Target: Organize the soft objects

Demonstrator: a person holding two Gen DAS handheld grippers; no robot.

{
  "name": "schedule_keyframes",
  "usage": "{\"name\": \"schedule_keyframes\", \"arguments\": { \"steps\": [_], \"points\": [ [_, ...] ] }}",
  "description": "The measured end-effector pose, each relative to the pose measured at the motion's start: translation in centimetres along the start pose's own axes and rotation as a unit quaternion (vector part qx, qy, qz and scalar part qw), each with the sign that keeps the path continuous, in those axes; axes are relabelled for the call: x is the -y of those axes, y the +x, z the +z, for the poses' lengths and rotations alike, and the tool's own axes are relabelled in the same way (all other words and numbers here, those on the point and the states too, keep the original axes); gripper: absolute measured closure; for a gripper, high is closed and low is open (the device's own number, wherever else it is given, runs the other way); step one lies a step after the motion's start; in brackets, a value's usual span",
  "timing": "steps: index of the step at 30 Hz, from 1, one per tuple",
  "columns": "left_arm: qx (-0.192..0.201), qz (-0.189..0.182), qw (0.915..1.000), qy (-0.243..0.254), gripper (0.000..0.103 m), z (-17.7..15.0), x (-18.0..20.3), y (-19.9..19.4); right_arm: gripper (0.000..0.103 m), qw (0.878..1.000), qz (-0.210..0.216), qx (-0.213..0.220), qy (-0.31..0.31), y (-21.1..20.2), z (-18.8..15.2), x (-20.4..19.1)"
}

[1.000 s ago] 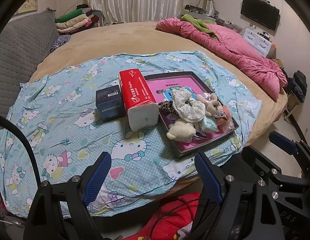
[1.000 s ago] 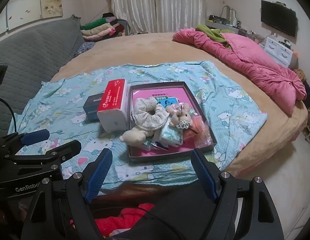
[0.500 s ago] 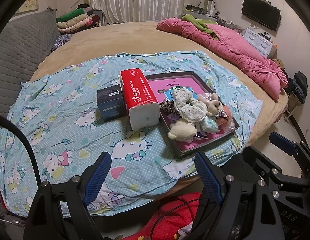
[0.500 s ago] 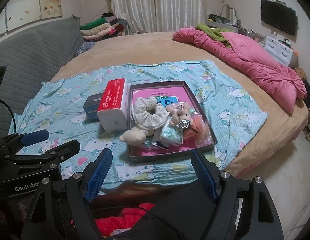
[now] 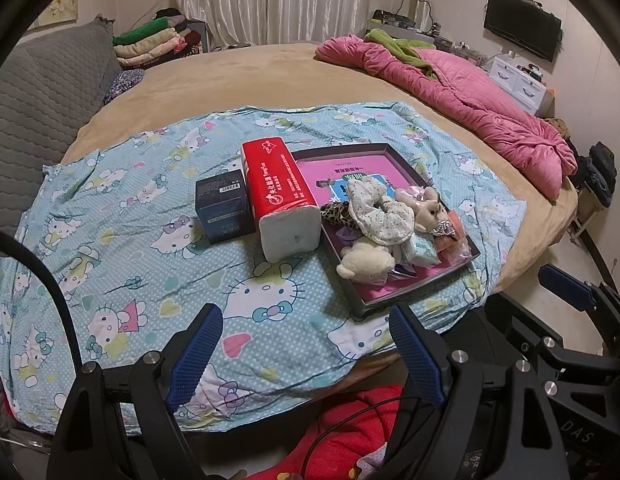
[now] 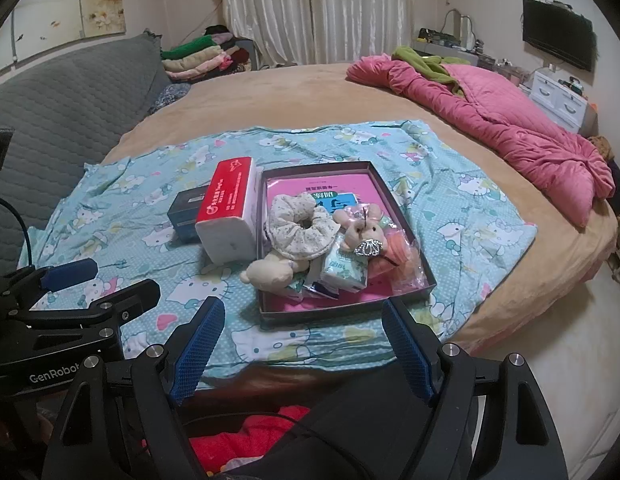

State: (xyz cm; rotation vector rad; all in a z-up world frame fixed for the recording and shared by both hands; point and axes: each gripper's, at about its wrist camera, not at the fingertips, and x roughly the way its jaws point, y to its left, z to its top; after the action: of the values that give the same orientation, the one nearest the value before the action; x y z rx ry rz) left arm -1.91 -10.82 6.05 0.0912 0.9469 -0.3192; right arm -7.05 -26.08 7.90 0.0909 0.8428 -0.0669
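Blue-padded and spread wide with nothing between its jaws, the left gripper (image 5: pixel 306 344) hangs above the near edge of the cartoon-print sheet (image 5: pixel 122 248), on which, from left to right, stand a dark blue box (image 5: pixel 224 210), a red-and-white tissue pack (image 5: pixel 280 200) touching it, and a dark shallow tray (image 6: pixel 406 236) just beside the pack. Piled in the tray's near half are a floral scrunchie (image 6: pixel 300 226), a cream plush toy (image 6: pixel 270 274), a small plush rabbit (image 6: pixel 364 222) and a pocket tissue packet (image 6: pixel 346 272). Farthest right, the right gripper (image 6: pixel 304 344) is equally wide and empty, poised at the tray's near edge without touching it.
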Motion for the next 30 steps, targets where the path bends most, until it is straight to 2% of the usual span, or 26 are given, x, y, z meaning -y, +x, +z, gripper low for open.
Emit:
{"name": "schedule_keyframes", "arguments": {
  "steps": [30],
  "points": [
    [-0.002,0.003,1.0000,0.000,0.018,-0.28,-0.31,-0.10,0.021,1.000,0.000,-0.002,0.003,0.19,-0.03,0.07]
  ]
}}
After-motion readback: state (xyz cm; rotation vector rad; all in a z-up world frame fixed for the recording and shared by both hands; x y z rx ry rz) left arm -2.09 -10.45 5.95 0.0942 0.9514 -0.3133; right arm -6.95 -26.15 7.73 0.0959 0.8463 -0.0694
